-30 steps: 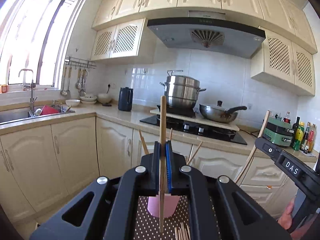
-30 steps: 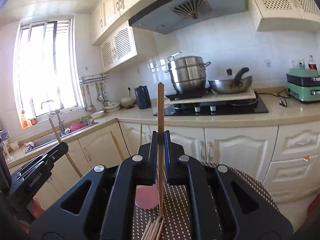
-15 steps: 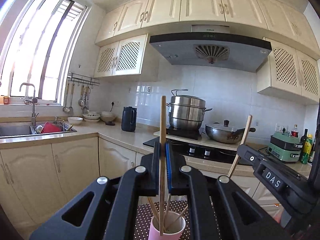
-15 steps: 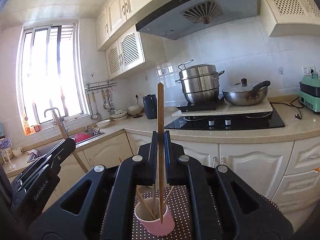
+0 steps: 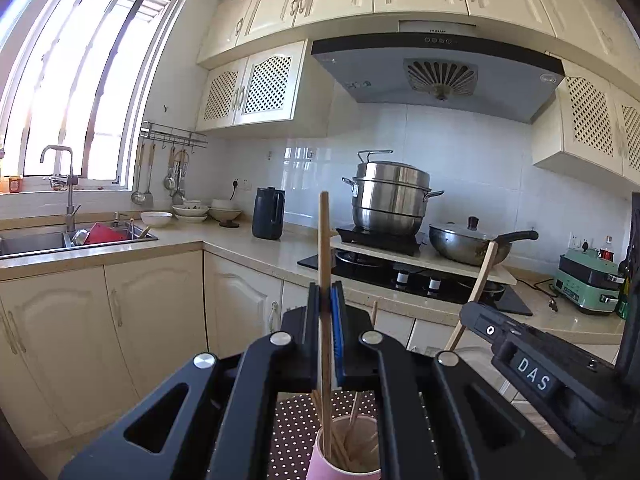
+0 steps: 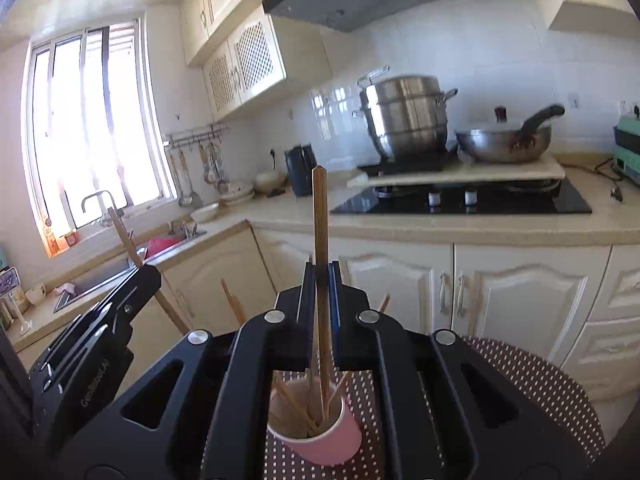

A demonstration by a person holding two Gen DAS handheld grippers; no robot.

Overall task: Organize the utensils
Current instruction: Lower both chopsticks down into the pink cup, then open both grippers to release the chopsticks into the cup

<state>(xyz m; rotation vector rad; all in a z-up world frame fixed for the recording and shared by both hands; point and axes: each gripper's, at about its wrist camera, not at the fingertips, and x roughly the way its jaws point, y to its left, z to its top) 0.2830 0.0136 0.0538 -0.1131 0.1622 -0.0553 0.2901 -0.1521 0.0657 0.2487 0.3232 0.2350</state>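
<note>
My matt black plastic jaws, wooden chopstick (image 5: 325, 264), pink paper cup (image 6: 320, 440), shiny steel steamer pot (image 5: 390, 196), glossy wall tiles (image 5: 480, 160)

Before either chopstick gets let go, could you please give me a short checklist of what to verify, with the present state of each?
1. Left gripper clamped on its chopstick: ok, jaws shut on it, stick upright.
2. Right gripper clamped on its chopstick: ok, shut on it, upright.
3. Left chopstick tip inside the pink cup: ok in the left wrist view, where the lower end sits within the rim.
4. Right chopstick tip inside the cup: ok, it ends below the rim among the sticks already there.
5. Cup upright on the dotted table: ok.
6. Clearance between the two grippers: cannot tell; they are close side by side.
</note>
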